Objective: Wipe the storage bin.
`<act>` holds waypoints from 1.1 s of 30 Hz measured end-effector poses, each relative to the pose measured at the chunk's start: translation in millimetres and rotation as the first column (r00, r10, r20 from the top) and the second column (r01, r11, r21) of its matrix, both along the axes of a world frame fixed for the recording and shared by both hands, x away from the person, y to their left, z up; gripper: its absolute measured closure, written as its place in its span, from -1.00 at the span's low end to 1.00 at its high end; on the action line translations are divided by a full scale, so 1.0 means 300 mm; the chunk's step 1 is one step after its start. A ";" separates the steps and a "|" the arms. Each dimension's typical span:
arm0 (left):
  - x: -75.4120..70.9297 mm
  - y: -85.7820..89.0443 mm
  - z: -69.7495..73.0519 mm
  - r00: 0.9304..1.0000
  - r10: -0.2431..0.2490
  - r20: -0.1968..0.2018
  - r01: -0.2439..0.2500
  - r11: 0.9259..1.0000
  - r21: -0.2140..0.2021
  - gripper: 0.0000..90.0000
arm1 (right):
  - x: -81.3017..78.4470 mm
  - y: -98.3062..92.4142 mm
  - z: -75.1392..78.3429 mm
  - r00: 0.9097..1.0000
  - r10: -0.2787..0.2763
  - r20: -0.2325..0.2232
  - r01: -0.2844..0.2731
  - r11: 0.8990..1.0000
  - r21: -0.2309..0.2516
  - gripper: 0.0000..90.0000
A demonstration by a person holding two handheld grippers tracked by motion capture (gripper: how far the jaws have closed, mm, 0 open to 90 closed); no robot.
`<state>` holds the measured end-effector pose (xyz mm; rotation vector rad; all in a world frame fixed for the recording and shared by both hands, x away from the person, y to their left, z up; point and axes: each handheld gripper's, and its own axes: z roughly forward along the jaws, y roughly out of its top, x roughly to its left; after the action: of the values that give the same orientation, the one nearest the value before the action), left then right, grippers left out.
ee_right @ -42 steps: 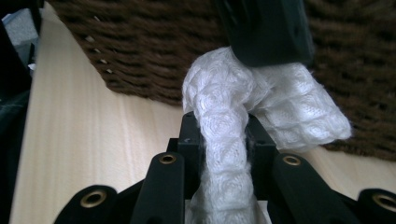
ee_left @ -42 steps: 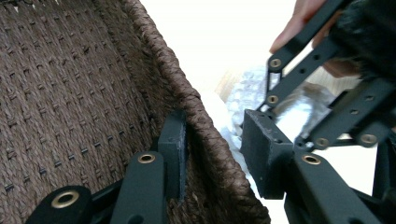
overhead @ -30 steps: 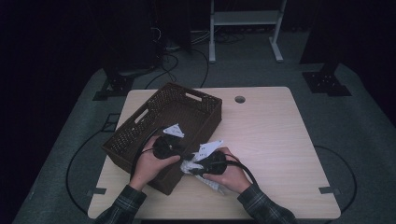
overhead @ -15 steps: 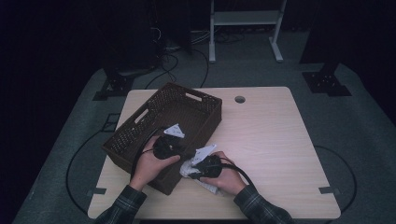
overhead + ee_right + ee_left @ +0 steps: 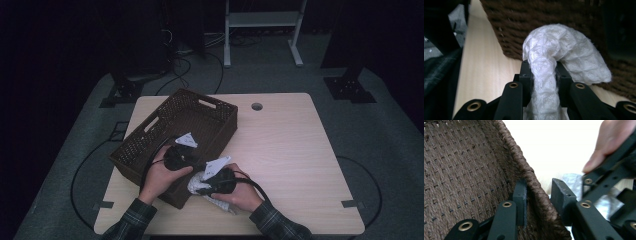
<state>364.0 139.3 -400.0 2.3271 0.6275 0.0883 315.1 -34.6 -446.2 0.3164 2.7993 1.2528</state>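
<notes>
Left tool (image 5: 539, 197) newly narrowed astride basket wall (image 5: 534, 185); right tool (image 5: 543, 72) unchanged, clamping white cloth (image 5: 564, 52).

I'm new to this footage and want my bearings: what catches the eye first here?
The dark woven basket on the table's left half stands out. The left hand-held gripper straddles its near wall, one jaw inside and one outside. Beside it, the right hand-held gripper is clamped on a white quilted cloth just outside the basket.

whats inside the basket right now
In the high view the basket shows bare woven floor at its far end. The left gripper and hand cover the near corner, so what lies under them cannot be seen.
</notes>
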 end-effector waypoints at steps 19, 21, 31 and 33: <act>0.000 -0.001 0.000 1.000 -0.001 -0.002 0.001 1.000 -0.001 0.47 | -0.056 -0.003 0.113 0.997 0.037 0.066 -0.042 0.996 0.074 0.61; 0.000 -0.001 -0.001 1.000 -0.001 -0.001 0.001 1.000 0.000 0.47 | -0.051 0.003 0.098 0.998 0.036 0.057 -0.040 0.997 0.066 0.62; -0.001 -0.002 -0.001 1.000 0.003 0.000 -0.003 1.000 -0.004 0.47 | -0.029 0.041 -0.001 1.000 0.026 0.014 -0.026 1.000 -0.001 0.62; -0.001 -0.002 -0.001 1.000 0.001 -0.002 -0.001 1.000 -0.001 0.47 | -0.021 0.044 -0.018 0.999 0.035 0.021 -0.034 0.999 -0.012 0.62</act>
<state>363.7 138.8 -400.2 2.3266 0.6293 0.0860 308.7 -21.5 -451.5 0.2536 2.8048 1.2394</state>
